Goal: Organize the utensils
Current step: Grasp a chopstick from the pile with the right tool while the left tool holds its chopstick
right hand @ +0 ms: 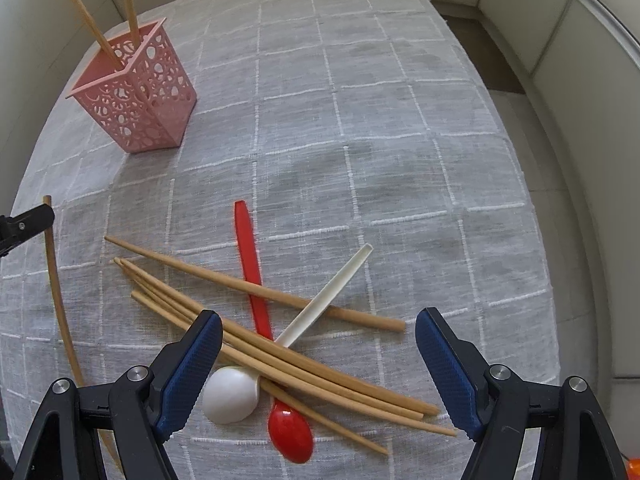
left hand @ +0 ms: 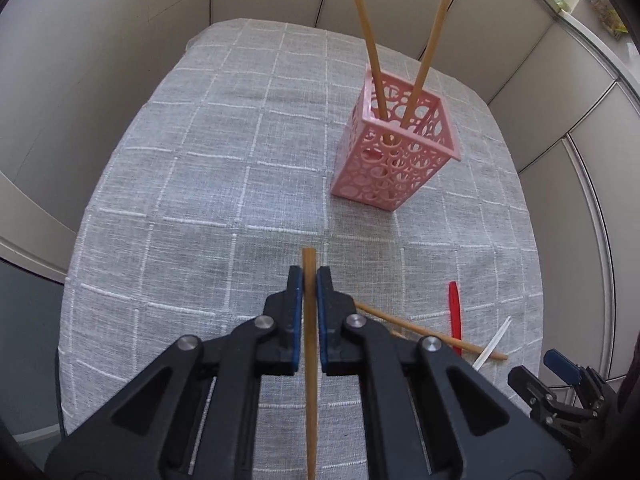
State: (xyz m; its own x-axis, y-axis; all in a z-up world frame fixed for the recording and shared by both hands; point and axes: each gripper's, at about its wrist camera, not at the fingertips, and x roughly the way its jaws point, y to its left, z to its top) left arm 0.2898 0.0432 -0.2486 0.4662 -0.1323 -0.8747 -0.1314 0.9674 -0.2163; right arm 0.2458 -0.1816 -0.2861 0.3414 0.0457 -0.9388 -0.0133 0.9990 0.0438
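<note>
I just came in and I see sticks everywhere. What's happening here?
Someone is tidying utensils with two hand-held grippers. The left gripper is shut on one chopstick. Two chopsticks already stand in the pink holder. The right gripper hangs open over the pile on the tablecloth: more chopsticks, a red spoon and a white spoon.

A coarse-woven grey cloth (right hand: 400, 128) with raised white grid stitching covers the table. The perforated pink plastic holder (right hand: 138, 96) looks matt; the bare wooden chopsticks (right hand: 280, 364) are matt, and the red plastic spoon (right hand: 290, 432) is glossy.
</note>
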